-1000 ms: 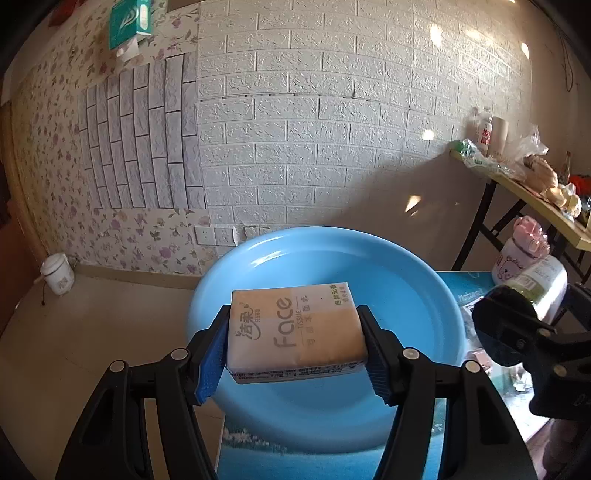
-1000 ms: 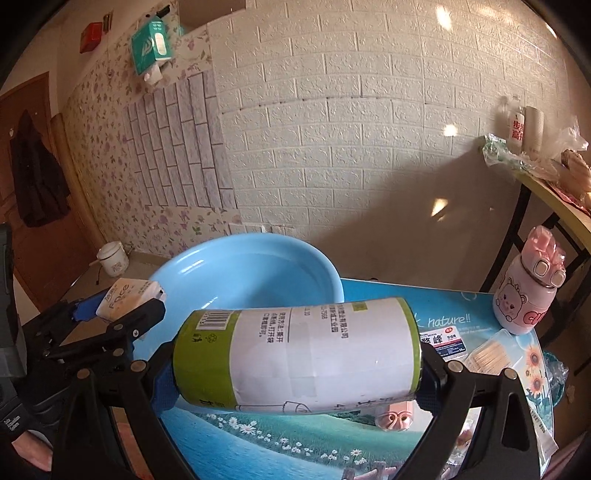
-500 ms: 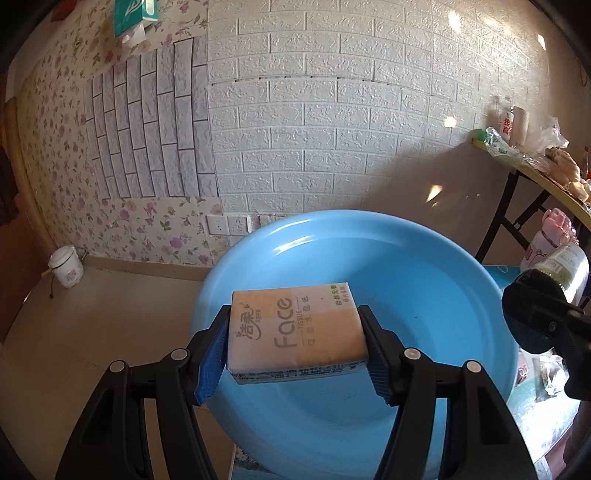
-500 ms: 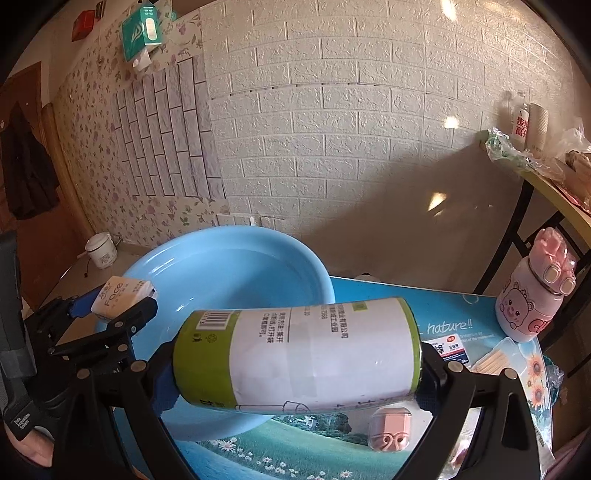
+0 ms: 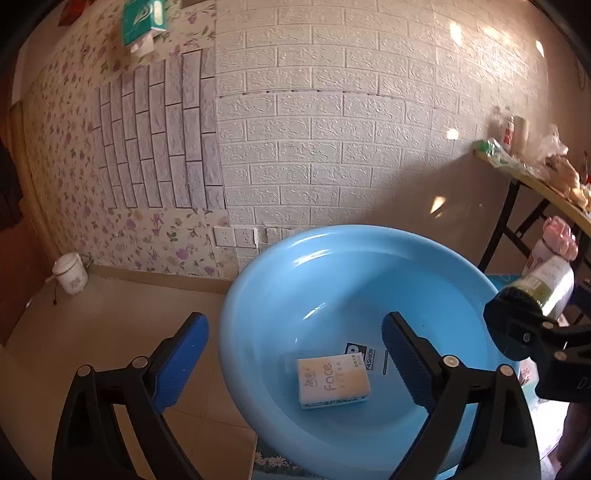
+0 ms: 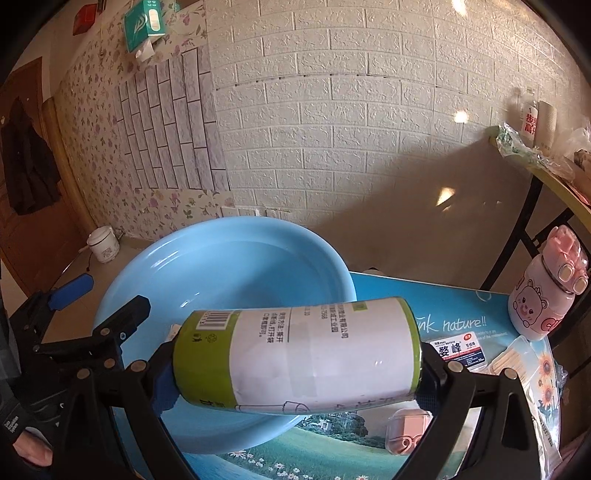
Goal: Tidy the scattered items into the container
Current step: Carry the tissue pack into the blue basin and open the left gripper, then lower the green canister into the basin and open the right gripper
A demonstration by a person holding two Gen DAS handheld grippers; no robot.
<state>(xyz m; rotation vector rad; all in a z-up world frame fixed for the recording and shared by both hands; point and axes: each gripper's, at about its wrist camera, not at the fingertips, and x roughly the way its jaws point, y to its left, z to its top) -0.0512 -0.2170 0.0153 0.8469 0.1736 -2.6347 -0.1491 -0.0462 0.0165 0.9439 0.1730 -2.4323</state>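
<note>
The left gripper [image 5: 295,347] is positioned above the near rim of the blue basin [image 5: 280,280], and its jaws are opening: the two blue pads [image 5: 406,360] stand far apart with nothing between them. The tissue pack [image 5: 332,374], a flat cream-and-orange packet printed "Face", lies on the basin floor below and beyond the pads, touching neither, just beside a small printed label on the basin bottom. The right gripper [image 6: 295,362] has its jaws closed endwise on a cylindrical roll [image 6: 295,354] with a green band and a white printed label; the roll is held horizontally, one pad against each end, over the near right portion of the basin rim [image 6: 332,258]. In the left wrist view the same roll [image 5: 546,284] appears at the right edge, clamped in the black frame of the right gripper [image 5: 524,332]. The basin rests on a table [image 6: 388,299] covered with a printed landscape cloth. On the table to the right of the basin are a pink bear bottle [image 6: 543,291] standing upright, a small red-and-white packet [image 6: 458,350], a bag of wooden sticks [image 6: 517,362] and a pink case [image 6: 406,432] lying near the front edge. A white pot [image 5: 70,273] stands on the floor by the flowered wall, well apart from the basin. A green tissue box [image 6: 144,22] is mounted high on the wall.
</note>
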